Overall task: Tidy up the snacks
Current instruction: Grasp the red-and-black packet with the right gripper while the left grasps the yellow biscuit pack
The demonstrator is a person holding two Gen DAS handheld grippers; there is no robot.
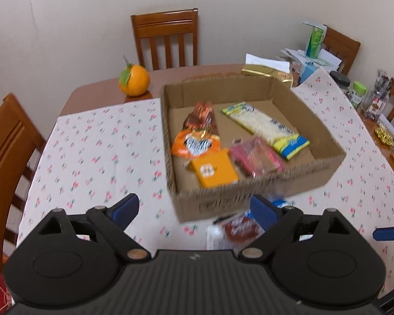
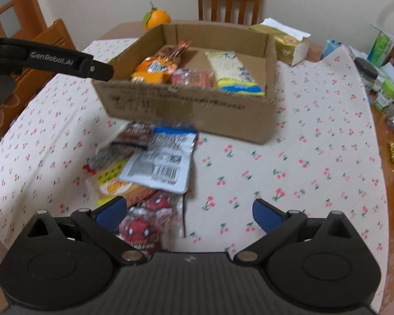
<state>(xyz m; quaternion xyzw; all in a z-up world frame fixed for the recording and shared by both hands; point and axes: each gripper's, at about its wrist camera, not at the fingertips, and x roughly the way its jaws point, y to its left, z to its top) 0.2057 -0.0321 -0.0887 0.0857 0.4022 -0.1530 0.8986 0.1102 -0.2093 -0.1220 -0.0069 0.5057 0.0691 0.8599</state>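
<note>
Reaching for the next packet from the loose snack pile

Both the left gripper (image 1: 194,210) and right gripper (image 2: 189,214) stand with jaws spread wide and empty. Ahead of the jaws sits the shallow brown cardboard box (image 2: 186,110), already holding several packets; the heap of foil and plastic snack packets (image 2: 144,168) lies on the cherry-print tabletop (image 2: 289,162), just before the right jaws, toward their left side. Best to lower over one top packet, pinch an edge only, then lift clear of the box wall.
</note>
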